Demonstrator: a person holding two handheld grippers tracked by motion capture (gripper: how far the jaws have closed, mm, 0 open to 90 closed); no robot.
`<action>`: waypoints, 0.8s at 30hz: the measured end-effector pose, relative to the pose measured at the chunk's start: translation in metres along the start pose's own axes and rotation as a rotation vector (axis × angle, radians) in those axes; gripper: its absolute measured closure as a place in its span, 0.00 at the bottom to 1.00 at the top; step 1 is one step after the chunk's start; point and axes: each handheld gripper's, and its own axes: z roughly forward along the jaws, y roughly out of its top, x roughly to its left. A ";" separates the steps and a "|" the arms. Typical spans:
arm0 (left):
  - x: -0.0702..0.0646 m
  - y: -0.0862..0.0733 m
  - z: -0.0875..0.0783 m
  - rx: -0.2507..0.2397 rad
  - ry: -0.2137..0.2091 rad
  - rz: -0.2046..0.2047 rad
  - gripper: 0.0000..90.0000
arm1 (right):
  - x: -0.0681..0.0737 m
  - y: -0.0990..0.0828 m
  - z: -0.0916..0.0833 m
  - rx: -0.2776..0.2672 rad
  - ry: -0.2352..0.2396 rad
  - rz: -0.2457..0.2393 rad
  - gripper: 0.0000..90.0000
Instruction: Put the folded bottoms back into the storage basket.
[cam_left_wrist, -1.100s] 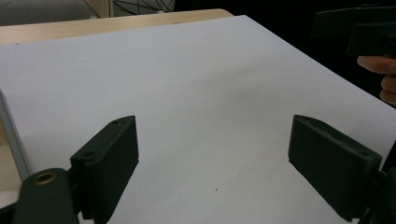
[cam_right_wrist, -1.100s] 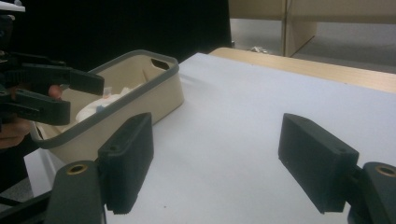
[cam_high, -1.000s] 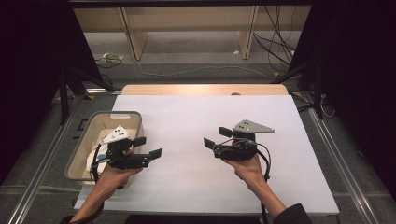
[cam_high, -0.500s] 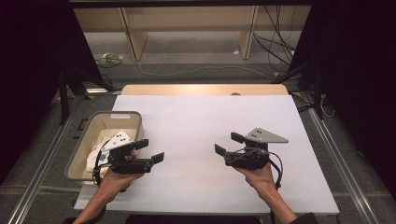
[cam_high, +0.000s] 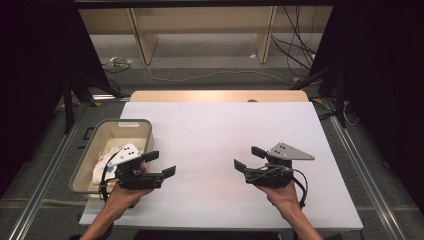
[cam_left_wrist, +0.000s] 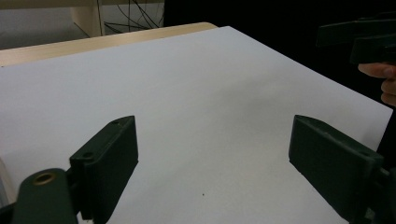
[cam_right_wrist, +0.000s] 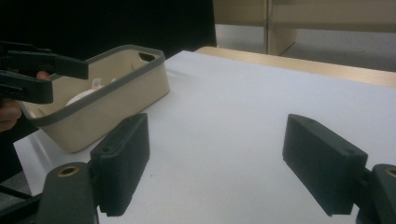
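Your left gripper (cam_high: 162, 164) stands spread and empty just beside the beige plastic bin with the grey rim (cam_high: 96, 134), which lies at its nine o'clock, long axis near to far. Your right gripper (cam_high: 248, 159), also spread and empty, hangs well apart over the white table sheet (cam_high: 220, 130), so the left is nearer

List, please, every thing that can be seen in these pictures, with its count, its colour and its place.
Bin: one, beige with a grey rim, at the left edge of the table.
White things in the bin: number unclear, at its near end.
Table cover: one, white, over the table.
Table edge: one, light wood, along the far side.
Cables: several, on the floor beyond the table.
Left gripper: one, black, jaws open, beside the bin.
Right gripper: one, black, jaws open, over the cover's right part.
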 end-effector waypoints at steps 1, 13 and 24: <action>0.000 0.000 0.000 -0.002 0.000 0.002 0.17 | 0.000 -0.001 -0.001 -0.001 0.000 0.001 0.26; -0.005 -0.005 -0.001 -0.011 -0.004 0.061 0.17 | -0.002 -0.009 -0.013 -0.014 -0.023 0.005 0.23; -0.009 -0.008 -0.006 -0.051 -0.007 0.066 0.15 | -0.005 -0.021 -0.027 -0.028 -0.034 -0.003 0.20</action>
